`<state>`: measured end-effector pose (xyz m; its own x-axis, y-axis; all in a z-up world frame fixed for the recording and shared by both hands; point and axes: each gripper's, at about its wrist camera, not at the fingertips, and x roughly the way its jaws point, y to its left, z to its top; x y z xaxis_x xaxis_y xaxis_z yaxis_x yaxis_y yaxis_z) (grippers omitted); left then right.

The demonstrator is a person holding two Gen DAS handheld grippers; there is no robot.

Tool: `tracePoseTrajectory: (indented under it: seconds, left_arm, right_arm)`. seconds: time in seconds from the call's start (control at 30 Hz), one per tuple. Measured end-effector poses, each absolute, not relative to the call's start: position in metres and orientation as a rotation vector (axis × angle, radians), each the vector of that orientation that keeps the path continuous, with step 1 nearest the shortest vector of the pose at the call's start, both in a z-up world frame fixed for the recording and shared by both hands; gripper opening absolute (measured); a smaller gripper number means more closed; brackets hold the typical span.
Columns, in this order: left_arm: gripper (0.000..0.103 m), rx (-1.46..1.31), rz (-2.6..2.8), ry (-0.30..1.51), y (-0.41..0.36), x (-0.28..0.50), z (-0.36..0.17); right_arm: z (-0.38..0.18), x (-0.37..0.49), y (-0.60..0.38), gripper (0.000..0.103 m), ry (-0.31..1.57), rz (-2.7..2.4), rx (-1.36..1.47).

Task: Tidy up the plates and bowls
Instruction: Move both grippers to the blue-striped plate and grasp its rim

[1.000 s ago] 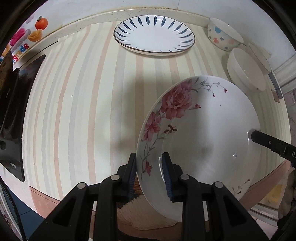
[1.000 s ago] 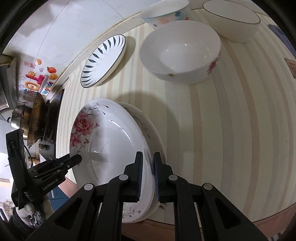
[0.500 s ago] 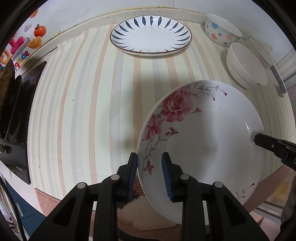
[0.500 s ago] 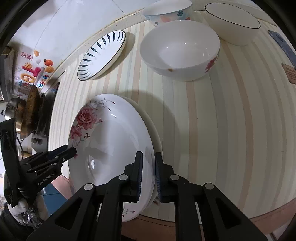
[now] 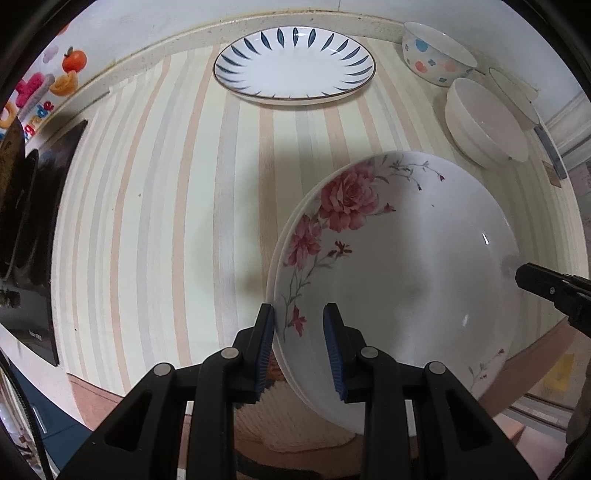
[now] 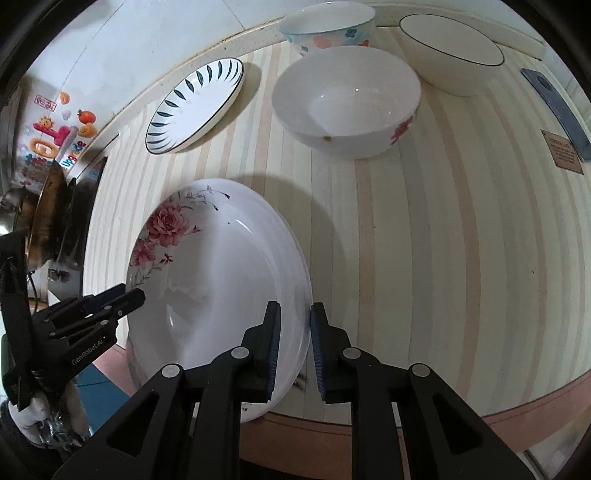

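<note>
A white plate with pink roses (image 5: 399, 266) (image 6: 207, 280) lies nested on a second plate whose rim shows under it (image 5: 291, 221) (image 6: 295, 254), at the counter's front edge. My left gripper (image 5: 299, 332) straddles the left rim of the stack with a gap on both sides, so it is open. My right gripper (image 6: 293, 332) straddles the right rim, also open. A blue-petal plate (image 5: 295, 66) (image 6: 195, 103) lies at the back.
A white bowl with red flowers (image 6: 347, 103) (image 5: 484, 125), a pastel spotted bowl (image 5: 436, 55) (image 6: 328, 26) and a dark-rimmed white bowl (image 6: 450, 55) stand at the back right. A black stove with a pan (image 5: 26, 221) is on the left. Striped counter (image 6: 461, 240).
The rose plate has come down and settled onto the lower plate. Both grippers' jaws have widened off the rim.
</note>
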<state>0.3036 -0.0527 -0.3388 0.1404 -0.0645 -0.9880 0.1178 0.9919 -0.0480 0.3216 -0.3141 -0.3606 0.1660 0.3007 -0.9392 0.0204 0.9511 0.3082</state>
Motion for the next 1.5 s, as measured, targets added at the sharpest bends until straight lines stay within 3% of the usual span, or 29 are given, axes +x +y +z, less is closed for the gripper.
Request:
tracePoseTrajectory:
  seconds: [0.13, 0.2, 0.23, 0.3, 0.53, 0.73, 0.83, 0.97, 1.03, 1.07, 1.5]
  left_arm:
    - [0.025, -0.03, -0.141, 1.384, -0.035, 0.306, -0.311]
    - [0.029, -0.083, -0.141, 1.354, -0.023, 0.316, -0.296]
    - [0.037, -0.114, -0.141, 1.339, -0.016, 0.325, -0.29]
    - [0.039, -0.159, -0.139, 1.312, -0.003, 0.349, -0.281]
    - [0.039, -0.203, -0.087, 1.283, 0.029, 0.457, -0.305]
    - [0.039, -0.204, -0.092, 1.326, 0.032, 0.524, -0.353]
    - [0.039, -0.24, -0.099, 1.353, 0.034, 0.538, -0.368]
    - [0.035, -0.283, -0.127, 1.346, 0.034, 0.545, -0.378]
    - [0.022, -0.282, -0.154, 1.325, 0.031, 0.543, -0.376]
    - [0.022, -0.267, -0.146, 1.322, 0.029, 0.542, -0.375]
    - [0.02, -0.223, -0.103, 1.311, 0.013, 0.523, -0.348]
  right_arm:
    - [-0.346, 0.327, -0.319, 0.021, 1.381, 0.22, 0.355]
    - [-0.333, 0.336, -0.315, 0.035, 1.355, 0.24, 0.383]
    - [-0.326, 0.343, -0.312, 0.038, 1.337, 0.255, 0.401]
    - [-0.315, 0.366, -0.304, 0.047, 1.307, 0.286, 0.45]
    - [-0.313, 0.469, -0.272, 0.048, 1.209, 0.242, 0.495]
    - [-0.353, 0.54, -0.255, 0.047, 1.23, 0.183, 0.483]
    - [-0.374, 0.56, -0.252, 0.039, 1.246, 0.174, 0.476]
    - [-0.389, 0.572, -0.248, 0.018, 1.25, 0.186, 0.419]
    - [-0.392, 0.576, -0.245, 0.015, 1.239, 0.18, 0.382]
    - [-0.392, 0.576, -0.245, 0.012, 1.233, 0.175, 0.365]
    - [-0.379, 0.569, -0.244, 0.013, 1.232, 0.189, 0.331]
